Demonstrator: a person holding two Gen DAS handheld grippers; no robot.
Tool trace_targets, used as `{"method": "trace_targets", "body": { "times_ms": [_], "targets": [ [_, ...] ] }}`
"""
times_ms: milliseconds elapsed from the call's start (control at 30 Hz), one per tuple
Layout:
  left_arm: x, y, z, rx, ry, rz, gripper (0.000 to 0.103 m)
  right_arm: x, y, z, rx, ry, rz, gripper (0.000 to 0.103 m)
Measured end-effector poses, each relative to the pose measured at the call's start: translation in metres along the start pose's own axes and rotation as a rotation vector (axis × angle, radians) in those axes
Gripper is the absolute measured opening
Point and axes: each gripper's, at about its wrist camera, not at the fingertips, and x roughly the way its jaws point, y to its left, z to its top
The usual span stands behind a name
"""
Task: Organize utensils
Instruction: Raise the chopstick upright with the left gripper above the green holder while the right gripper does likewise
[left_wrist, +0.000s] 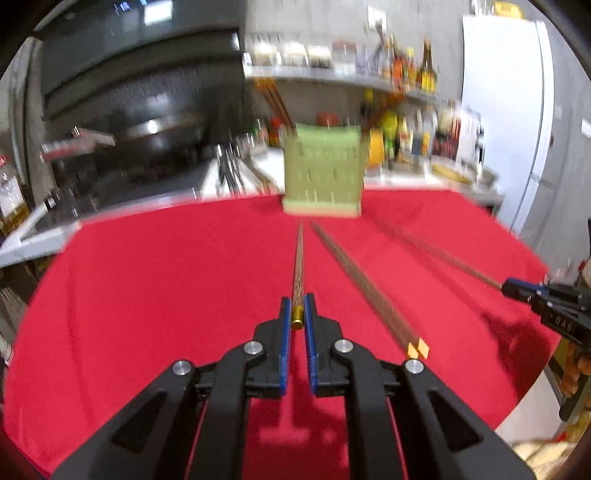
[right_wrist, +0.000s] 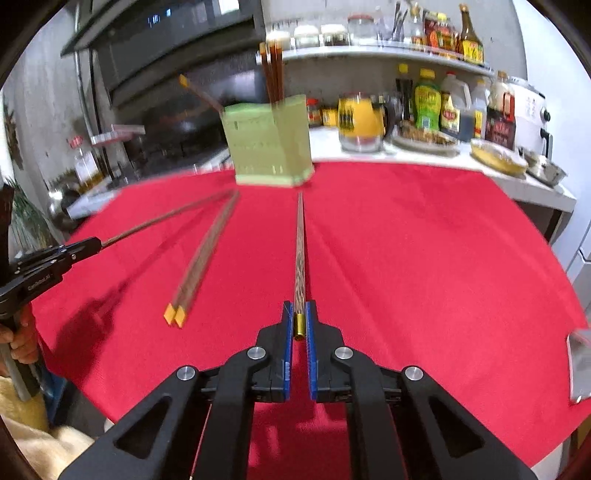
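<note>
The chopstick (left_wrist: 297, 273) in your left gripper (left_wrist: 297, 314) sits clamped by its gold-capped end right between the blue pads (left_wrist: 284, 332), the cap lying just inside the fingertips and the shaft running straight ahead toward the green utensil holder (left_wrist: 323, 173). Your right gripper (right_wrist: 300, 319) is clenched the same way on a second chopstick (right_wrist: 300, 251), gold cap pinched between its pads (right_wrist: 312, 332), the tip pointing at the holder's base. In the left view that right gripper shows at the far right edge with its chopstick reaching out over the cloth; in the right view your left gripper shows at the left edge, with your hand (right_wrist: 22, 341) on its handle. Between the two held sticks a pair of chopsticks (right_wrist: 201, 258) with orange ends lies flat on the red tablecloth (right_wrist: 424, 258), side by side and touching, tips toward the holder. The holder stands upright at the far edge of the cloth with several chopsticks (right_wrist: 273, 70) already standing in it. Behind it a white counter (right_wrist: 406, 153) carries bottles (right_wrist: 428, 99) and jars, with a shelf (right_wrist: 369, 53) above, and a dark stove area lies to the left.
</note>
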Motion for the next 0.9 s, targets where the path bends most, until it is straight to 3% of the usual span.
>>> {"method": "trace_targets", "body": {
  "times_ms": [167,333,567,900],
  "targets": [
    [-0.040,0.008,0.043,-0.007,-0.171,0.011,0.007,-0.034,0.006,0.044,-0.022,-0.128,0.026,0.007],
    [-0.068,0.013,0.066,-0.025,-0.273,0.000,0.007,-0.060,0.012,0.083,-0.046,-0.231,0.027,0.007],
    [-0.082,0.022,0.076,-0.060,-0.313,-0.007,0.007,-0.072,0.018,0.120,-0.076,-0.280,0.023,0.007],
    [-0.076,0.024,0.081,-0.051,-0.315,-0.010,0.007,-0.063,0.026,0.136,-0.101,-0.288,0.015,0.007]
  ]
}}
